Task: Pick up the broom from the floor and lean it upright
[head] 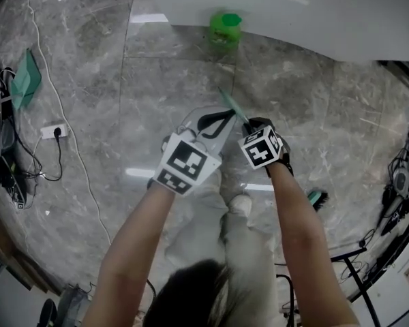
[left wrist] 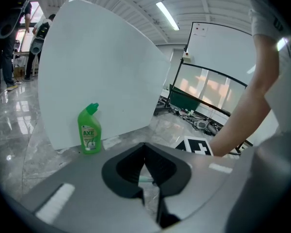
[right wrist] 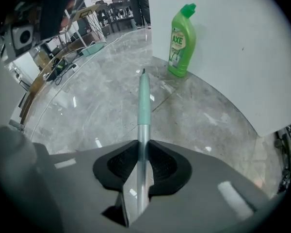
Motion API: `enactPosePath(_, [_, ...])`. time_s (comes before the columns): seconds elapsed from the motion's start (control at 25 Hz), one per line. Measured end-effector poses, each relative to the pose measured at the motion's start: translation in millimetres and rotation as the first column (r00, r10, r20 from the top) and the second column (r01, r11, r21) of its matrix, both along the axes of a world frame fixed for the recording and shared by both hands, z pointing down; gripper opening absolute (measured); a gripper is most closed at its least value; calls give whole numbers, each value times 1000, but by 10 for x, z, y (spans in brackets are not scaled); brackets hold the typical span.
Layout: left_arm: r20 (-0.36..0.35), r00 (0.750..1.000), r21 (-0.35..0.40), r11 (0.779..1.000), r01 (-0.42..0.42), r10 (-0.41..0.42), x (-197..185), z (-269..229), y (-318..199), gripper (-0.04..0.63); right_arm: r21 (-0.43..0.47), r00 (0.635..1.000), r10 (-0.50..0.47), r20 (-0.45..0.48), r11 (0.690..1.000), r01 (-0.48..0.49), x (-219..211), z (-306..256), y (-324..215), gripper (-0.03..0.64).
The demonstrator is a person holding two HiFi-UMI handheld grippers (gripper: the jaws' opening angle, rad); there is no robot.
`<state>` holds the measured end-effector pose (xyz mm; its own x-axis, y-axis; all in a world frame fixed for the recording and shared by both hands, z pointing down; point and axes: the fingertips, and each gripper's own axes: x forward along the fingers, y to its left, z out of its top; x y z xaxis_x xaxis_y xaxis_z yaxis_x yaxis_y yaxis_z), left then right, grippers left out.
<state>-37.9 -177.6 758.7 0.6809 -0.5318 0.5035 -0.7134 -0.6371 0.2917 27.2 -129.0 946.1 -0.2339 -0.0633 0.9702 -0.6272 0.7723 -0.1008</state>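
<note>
Mid-lift, I'd say. The right gripper [right wrist: 143, 147] is clamped narrow on the broom handle [right wrist: 144, 106], whose teal tip points to 12 o'clock at the green bottle [right wrist: 181, 40]. The left gripper [left wrist: 145, 147] is closed on nothing, just beside the handle. Next: brush end down, tip against the white wall [head: 293, 12]. The smooth pole may slip.

This looks like a work room or lab, with a shiny grey stone floor [head: 157, 94], a plug strip [head: 54, 131] and loose wires [head: 59, 159] lying on it, a big whiteboard [left wrist: 223, 45] and long ceiling lights [left wrist: 166, 15].
</note>
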Motion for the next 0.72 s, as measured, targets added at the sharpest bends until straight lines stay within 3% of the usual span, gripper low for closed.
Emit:
enactPosePath(0.36, [-34, 999, 77, 997, -2, 5, 294, -979, -61, -2, 147, 991, 67, 113, 986, -83, 350, -1070, -288, 72])
enactPosePath(0.72, [-54, 998, 156, 988, -20, 29, 618, -1899, -235, -2, 227, 944, 146, 296, 949, -217, 689, -2224, -722, 72])
